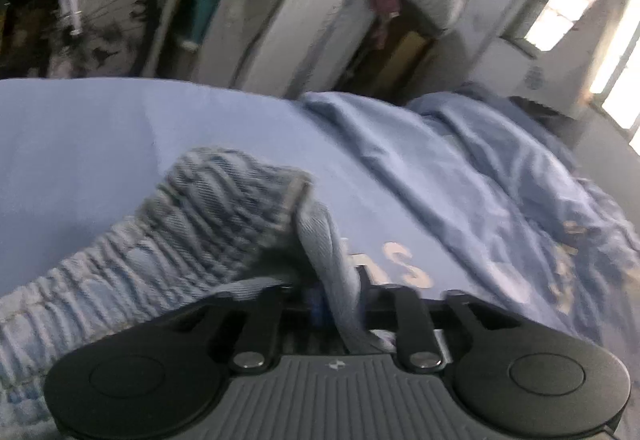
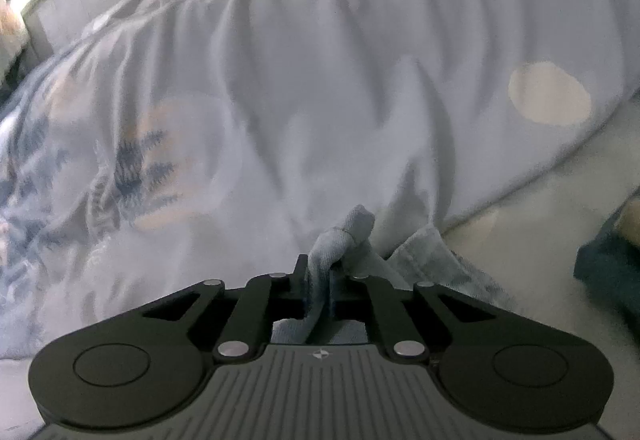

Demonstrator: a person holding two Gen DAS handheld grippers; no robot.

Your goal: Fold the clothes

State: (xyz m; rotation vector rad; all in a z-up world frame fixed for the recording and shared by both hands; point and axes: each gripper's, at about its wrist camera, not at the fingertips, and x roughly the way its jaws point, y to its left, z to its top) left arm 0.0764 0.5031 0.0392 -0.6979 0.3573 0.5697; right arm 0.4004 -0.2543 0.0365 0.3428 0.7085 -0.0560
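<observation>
The garment (image 1: 168,240) is light blue denim with a gathered, ribbed elastic waistband. In the left wrist view it fills the lower left of the frame, and one fold of it runs down between the fingers of the left gripper (image 1: 336,300). The jaws stand partly apart; whether the pads press on the fold cannot be told.

In the right wrist view, a hemmed corner of the garment (image 2: 344,240) rises at lower centre. It passes between the fingers of the right gripper (image 2: 319,292), whose jaws stand narrowly apart with the cloth filling the gap. Whether the pads press on it cannot be told.

The garment lies on a bed. A blue sheet (image 1: 100,128) with pale lettering covers the flat area at centre left of the left wrist view. A rumpled blue quilt (image 1: 500,176) occupies the right. In the right wrist view the quilt (image 2: 320,60) appears pale grey-blue, with leaf prints at left and a cream spot at right.

Behind the bed, a bicycle wheel (image 1: 92,12) stands at upper left. A plastic-wrapped mattress (image 1: 288,20) leans at upper centre. Bright windows (image 1: 580,0) are at upper right.
</observation>
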